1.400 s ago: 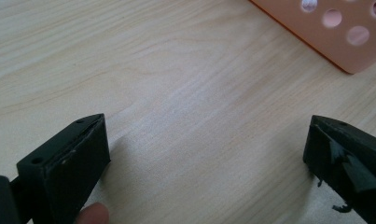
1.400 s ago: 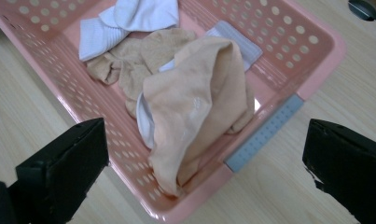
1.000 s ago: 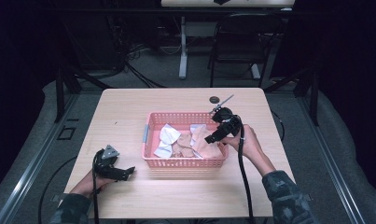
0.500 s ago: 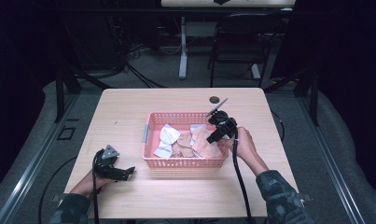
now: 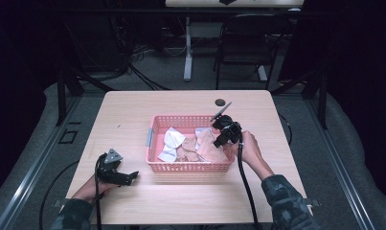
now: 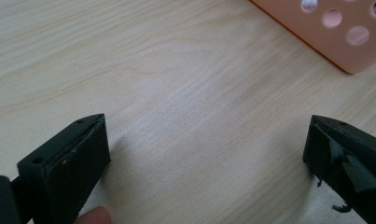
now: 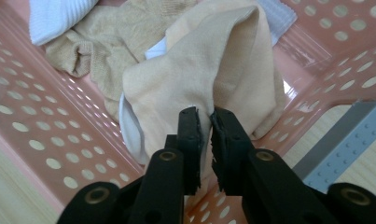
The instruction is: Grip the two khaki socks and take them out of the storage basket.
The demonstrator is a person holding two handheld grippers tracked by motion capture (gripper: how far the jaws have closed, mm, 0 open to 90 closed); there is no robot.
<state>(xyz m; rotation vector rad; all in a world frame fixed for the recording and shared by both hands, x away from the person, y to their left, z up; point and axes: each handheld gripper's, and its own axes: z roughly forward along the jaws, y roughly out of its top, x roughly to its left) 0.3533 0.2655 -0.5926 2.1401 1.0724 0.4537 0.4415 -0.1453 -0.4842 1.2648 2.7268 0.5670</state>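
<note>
Inside the pink perforated plastic basket (image 7: 45, 140), the right claw (image 7: 205, 122) has just been closing and now pinches a fold of the peach knit cloth (image 7: 223, 70), so lifting it clear seems next, while the left claw (image 6: 204, 154) rests released on the pale wooden surface (image 6: 176, 84).

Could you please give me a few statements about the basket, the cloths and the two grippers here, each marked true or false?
1. The right gripper is shut on the peach cloth. True; its jaws have just been closing.
2. The left gripper holds a white cloth. False: it is open over the bare table.
3. The pink basket lies tipped on its side. False: it sits upright.
4. A white cloth lies in the basket. True.
</note>
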